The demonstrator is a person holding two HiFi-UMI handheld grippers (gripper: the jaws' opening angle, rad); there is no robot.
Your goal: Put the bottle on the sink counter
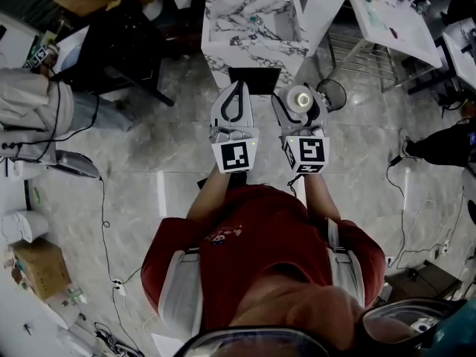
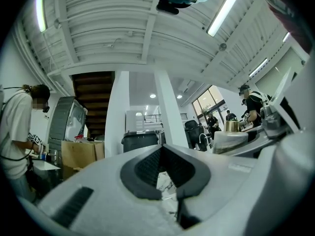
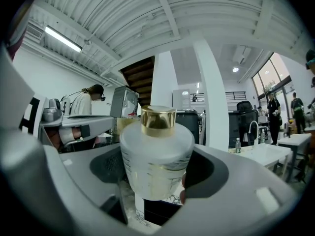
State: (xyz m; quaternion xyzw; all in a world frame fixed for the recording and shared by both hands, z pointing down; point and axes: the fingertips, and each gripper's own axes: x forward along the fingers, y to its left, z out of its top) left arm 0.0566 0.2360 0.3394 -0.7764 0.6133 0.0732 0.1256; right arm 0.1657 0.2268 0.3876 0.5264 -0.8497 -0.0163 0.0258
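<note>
A frosted white bottle (image 3: 157, 146) with a gold cap stands upright between the pads of my right gripper (image 3: 160, 165), which is shut on it. Seen from the head view, the bottle (image 1: 300, 97) and right gripper (image 1: 301, 104) hover above the floor, just short of the marble sink counter (image 1: 223, 28). My left gripper (image 1: 238, 88) is beside it on the left, its fingers meeting at the tip with nothing between them. In the left gripper view, that gripper (image 2: 163, 151) points at the counter, and marble shows through the gap behind the pads.
The counter has a basin (image 1: 281, 21) on its right side and a white pillar (image 1: 323, 6) beside it. A dark round bin (image 1: 332, 94) stands on the floor right of the bottle. A white table (image 1: 394, 21) is at the far right; a person (image 1: 37, 103) works at the left.
</note>
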